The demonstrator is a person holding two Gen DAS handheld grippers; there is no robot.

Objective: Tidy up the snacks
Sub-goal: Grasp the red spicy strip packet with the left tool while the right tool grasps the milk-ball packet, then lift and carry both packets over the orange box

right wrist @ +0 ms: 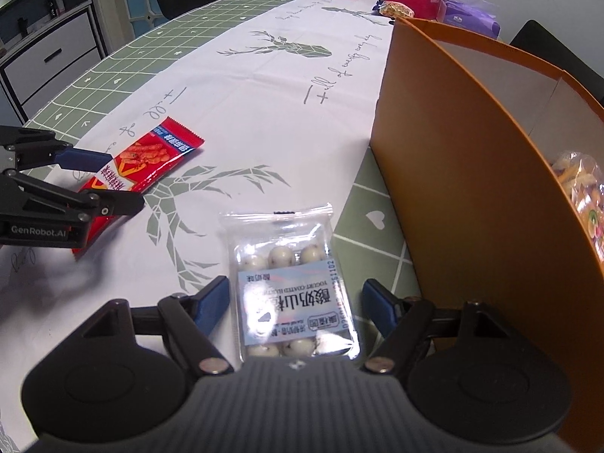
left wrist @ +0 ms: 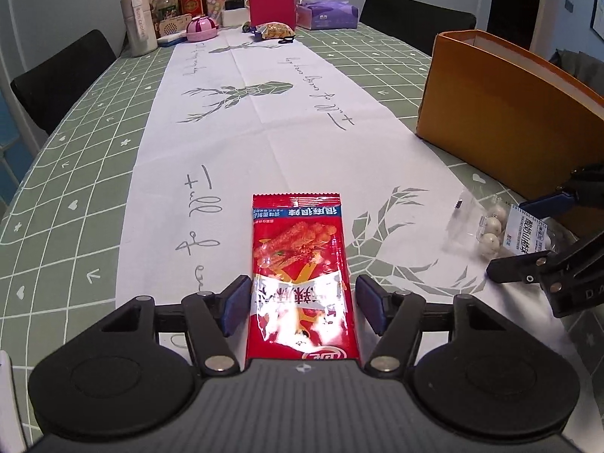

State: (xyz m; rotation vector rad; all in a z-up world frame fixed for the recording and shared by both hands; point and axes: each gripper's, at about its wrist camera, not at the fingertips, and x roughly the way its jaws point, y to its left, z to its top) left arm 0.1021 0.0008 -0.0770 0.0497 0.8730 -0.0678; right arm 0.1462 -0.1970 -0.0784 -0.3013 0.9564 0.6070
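Observation:
A red snack packet [left wrist: 298, 241] lies flat on the white table runner, its near half between the pads of my left gripper [left wrist: 302, 287]. The jaws stand open, with a gap at the right pad. A clear packet of white coated balls [right wrist: 287, 264] lies between the pads of my right gripper [right wrist: 296, 290], which is open with a gap on both sides. The right wrist view shows the left gripper [right wrist: 124, 181] astride the red packet [right wrist: 151, 158]. The left wrist view shows the right gripper [left wrist: 524, 234] at the clear packet [left wrist: 490, 226].
An open orange box [right wrist: 453, 151] stands right of the clear packet and holds bagged snacks [right wrist: 581, 196]. The same orange box [left wrist: 490, 113] is at the right in the left wrist view. Bottles [left wrist: 137, 19], a pink box [left wrist: 271, 5] and a tissue pack [left wrist: 328, 11] crowd the far end. Black chairs [left wrist: 60, 75] flank the table.

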